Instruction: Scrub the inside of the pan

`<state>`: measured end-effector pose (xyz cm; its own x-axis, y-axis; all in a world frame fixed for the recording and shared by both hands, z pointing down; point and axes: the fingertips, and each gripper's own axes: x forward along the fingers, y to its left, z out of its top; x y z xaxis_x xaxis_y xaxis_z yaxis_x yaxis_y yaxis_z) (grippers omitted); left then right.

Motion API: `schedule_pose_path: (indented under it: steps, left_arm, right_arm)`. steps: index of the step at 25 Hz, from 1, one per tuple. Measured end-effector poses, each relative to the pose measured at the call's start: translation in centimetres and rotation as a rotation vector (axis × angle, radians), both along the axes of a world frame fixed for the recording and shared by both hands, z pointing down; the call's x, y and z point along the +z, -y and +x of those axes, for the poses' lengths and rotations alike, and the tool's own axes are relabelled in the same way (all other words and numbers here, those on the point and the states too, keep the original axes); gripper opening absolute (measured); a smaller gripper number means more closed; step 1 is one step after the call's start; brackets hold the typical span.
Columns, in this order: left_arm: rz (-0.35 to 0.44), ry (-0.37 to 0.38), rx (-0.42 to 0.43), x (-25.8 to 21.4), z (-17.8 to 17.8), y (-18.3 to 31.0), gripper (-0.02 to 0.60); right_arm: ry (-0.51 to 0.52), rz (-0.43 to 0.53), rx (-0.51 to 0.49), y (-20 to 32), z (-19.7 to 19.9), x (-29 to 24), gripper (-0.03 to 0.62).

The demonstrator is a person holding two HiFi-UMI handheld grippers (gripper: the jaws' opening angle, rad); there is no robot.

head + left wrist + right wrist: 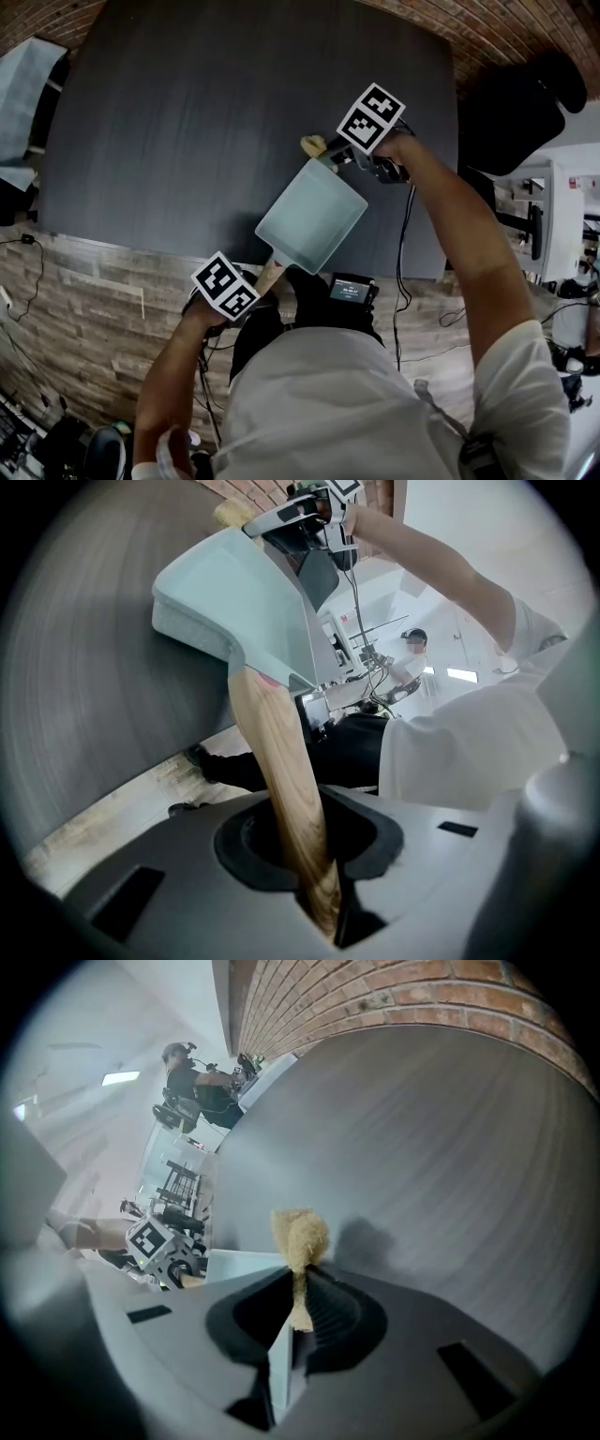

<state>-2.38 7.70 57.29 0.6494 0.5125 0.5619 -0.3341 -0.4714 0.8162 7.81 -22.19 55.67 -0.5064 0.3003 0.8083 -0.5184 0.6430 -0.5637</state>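
Note:
A pale blue-green square pan with a wooden handle is held in the air over the table's near edge. My left gripper is shut on the handle, and from there I see the pan's underside. My right gripper is at the pan's far corner, shut on a tan sponge. In the right gripper view the sponge sticks out past the gripper, and the pan's thin rim shows low between the jaws.
A dark grey table fills the upper half of the head view. Wood-look floor lies below its near edge. A black chair and white equipment stand at the right. Cables hang by my body.

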Motion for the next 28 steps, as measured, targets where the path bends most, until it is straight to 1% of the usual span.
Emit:
schedule_pose_path:
  steps: [3,7,9,12,16,19,24,28]
  left_arm:
    - [-0.007,-0.003,-0.020,-0.1,0.2,0.3,0.074]
    - [-0.008,-0.007,-0.032,-0.2,0.2,0.8,0.072]
    - [-0.011,-0.011,-0.044,-0.2,0.3,1.0,0.072]
    - [-0.020,-0.022,-0.077,-0.2,0.6,1.4,0.067]
    - [-0.018,-0.027,-0.106,-0.3,0.5,1.8,0.066]
    - [-0.015,-0.028,-0.143,-0.2,0.4,2.2,0.061]
    - [0.012,-0.008,-0.207,0.0,0.1,3.5,0.060]
    - [0.030,0.002,-0.241,0.0,0.1,4.0,0.060]
  right_arm:
    - [-0.028,0.049,-0.046,0.8,-0.7,0.1,0.043]
    - [-0.052,0.150,-0.108,2.4,-2.3,0.0,0.043]
    - [-0.079,0.189,-0.166,2.6,-3.1,0.1,0.043]
    - [-0.128,0.243,-0.282,2.3,-3.8,0.5,0.043]
    - [-0.146,0.306,-0.378,1.9,-4.8,0.6,0.043]
    - [-0.174,0.317,-0.434,1.2,-4.8,1.1,0.043]
    - [-0.175,0.298,-0.438,0.2,-5.0,1.4,0.043]
    - [-0.163,0.267,-0.439,-1.1,-5.5,1.3,0.043]
